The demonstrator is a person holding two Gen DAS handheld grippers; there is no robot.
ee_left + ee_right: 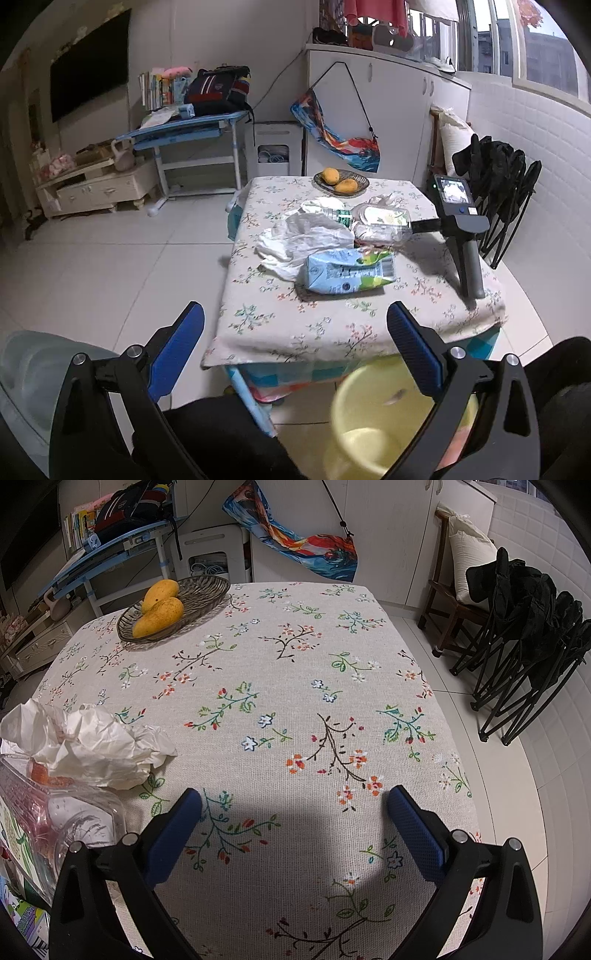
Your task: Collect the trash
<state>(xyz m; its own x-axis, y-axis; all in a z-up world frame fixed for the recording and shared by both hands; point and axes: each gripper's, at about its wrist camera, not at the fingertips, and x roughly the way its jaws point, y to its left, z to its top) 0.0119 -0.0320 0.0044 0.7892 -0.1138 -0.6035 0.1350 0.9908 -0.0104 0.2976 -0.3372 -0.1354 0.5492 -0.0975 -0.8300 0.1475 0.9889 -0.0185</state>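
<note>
We hold our left tongs (295,325) wide open and empty above a yellow plastic bucket (373,421), before the flowered tabletop (332,317). There lie crumpled white paper (303,236), a light-blue carton (347,271) and clear plastic packaging (382,227). Our right tongs (295,805) hang open over bare cloth.

2 mangoes (159,607), 1 dish (207,590), 1 carton (343,273), 1 bin (369,435).
</note>
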